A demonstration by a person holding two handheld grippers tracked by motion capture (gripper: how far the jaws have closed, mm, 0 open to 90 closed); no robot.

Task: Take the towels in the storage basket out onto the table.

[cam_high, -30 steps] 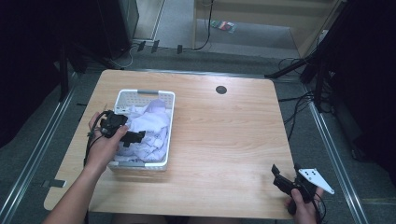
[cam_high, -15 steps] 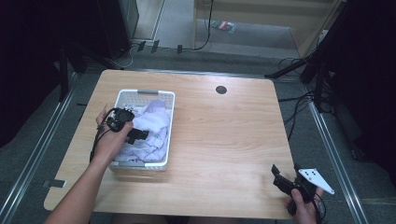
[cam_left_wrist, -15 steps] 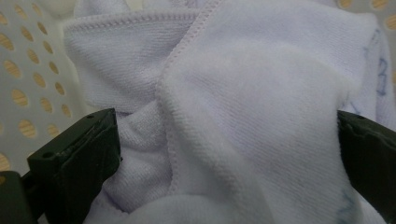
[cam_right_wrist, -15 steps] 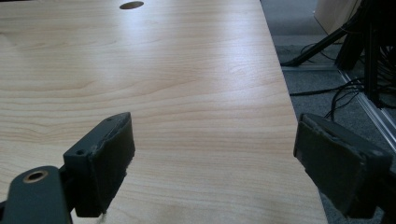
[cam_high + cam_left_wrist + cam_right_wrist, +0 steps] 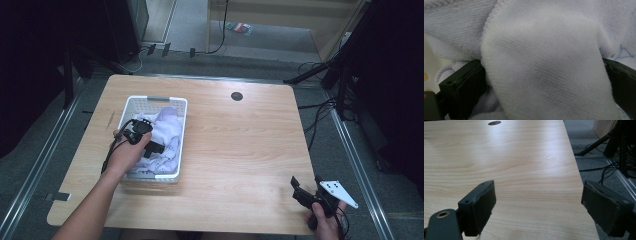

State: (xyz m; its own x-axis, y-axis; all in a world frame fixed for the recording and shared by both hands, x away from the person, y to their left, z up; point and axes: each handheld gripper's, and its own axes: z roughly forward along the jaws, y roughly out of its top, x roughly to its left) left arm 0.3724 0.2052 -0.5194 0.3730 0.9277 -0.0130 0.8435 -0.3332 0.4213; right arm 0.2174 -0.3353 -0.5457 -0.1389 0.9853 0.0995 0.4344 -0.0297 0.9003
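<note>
A white slotted basket (image 5: 155, 99) stands on the left half of the wooden table (image 5: 240, 145) and holds crumpled white towels (image 5: 167, 127). My left gripper (image 5: 155, 148) reaches into the basket from its left side, pressed down into the cloth. In the left gripper view its jaws stand wide apart, open, with a thick fold of white towel (image 5: 544, 62) bulging between them (image 5: 541, 75). My right gripper (image 5: 306, 180) rests at the table's near right corner. Its jaws are open over bare wood (image 5: 537, 195) with nothing between them.
A dark round cable hole (image 5: 236, 96) sits in the table near the far edge. The table's right edge (image 5: 579, 185) runs just beside the right gripper, with cables (image 5: 604, 167) on the floor beyond. Metal rails (image 5: 45, 160) flank the table.
My left hand has shifted slightly to the right, bringing its gripper deeper over the towels in the basket. The right gripper has stayed put.
</note>
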